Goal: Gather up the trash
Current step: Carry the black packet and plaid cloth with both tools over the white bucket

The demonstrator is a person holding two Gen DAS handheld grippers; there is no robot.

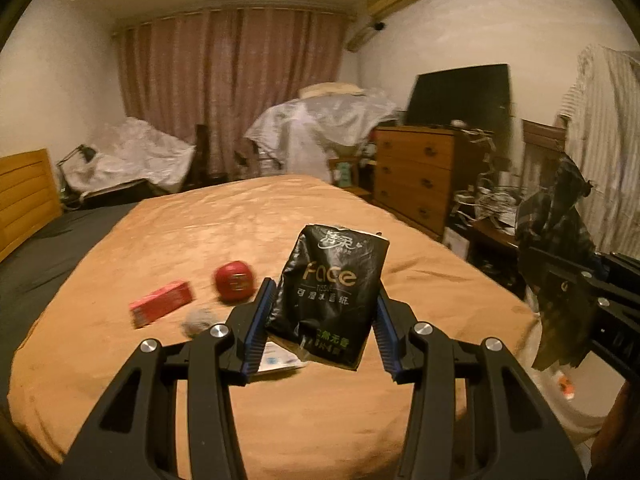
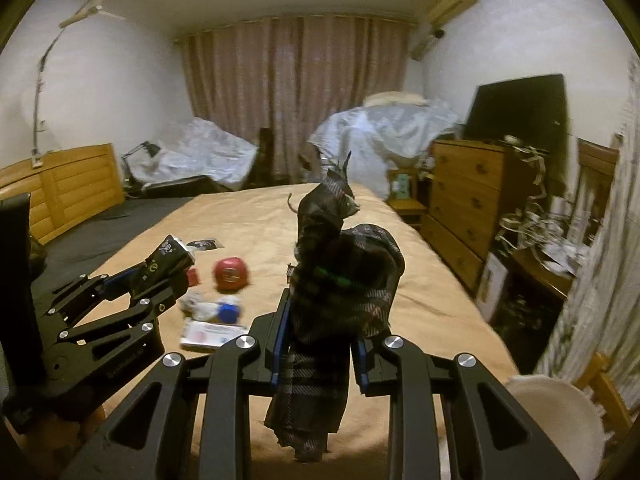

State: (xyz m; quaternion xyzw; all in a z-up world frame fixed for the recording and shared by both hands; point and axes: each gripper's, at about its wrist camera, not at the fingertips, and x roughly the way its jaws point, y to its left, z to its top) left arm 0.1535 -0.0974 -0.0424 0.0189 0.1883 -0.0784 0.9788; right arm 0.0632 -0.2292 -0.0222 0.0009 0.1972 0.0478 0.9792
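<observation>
Above the near edge of the bed (image 1: 320, 208), the left gripper (image 1: 320, 320) clamps a black tissue pack (image 1: 328, 292); the right gripper (image 2: 320, 344) is clamped on a dark bag (image 2: 340, 280). A red ball (image 1: 235, 280) and red box (image 1: 160, 306) lie mid-bed, with bare blanket beyond.

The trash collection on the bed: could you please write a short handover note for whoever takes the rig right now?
Left gripper: shut on the black tissue pack, lifted above the bed.
Right gripper: shut on the dark bin bag, held bunched, mouth not visibly open.
Done: tissue pack picked up; not yet in the bag.
Left on the bed: red box, red round item, grey crumpled wad, flat white packet, blue-and-white item, small dark wrapper.
Next, probably: open the bag, drop the pack in, then collect the rest.
</observation>
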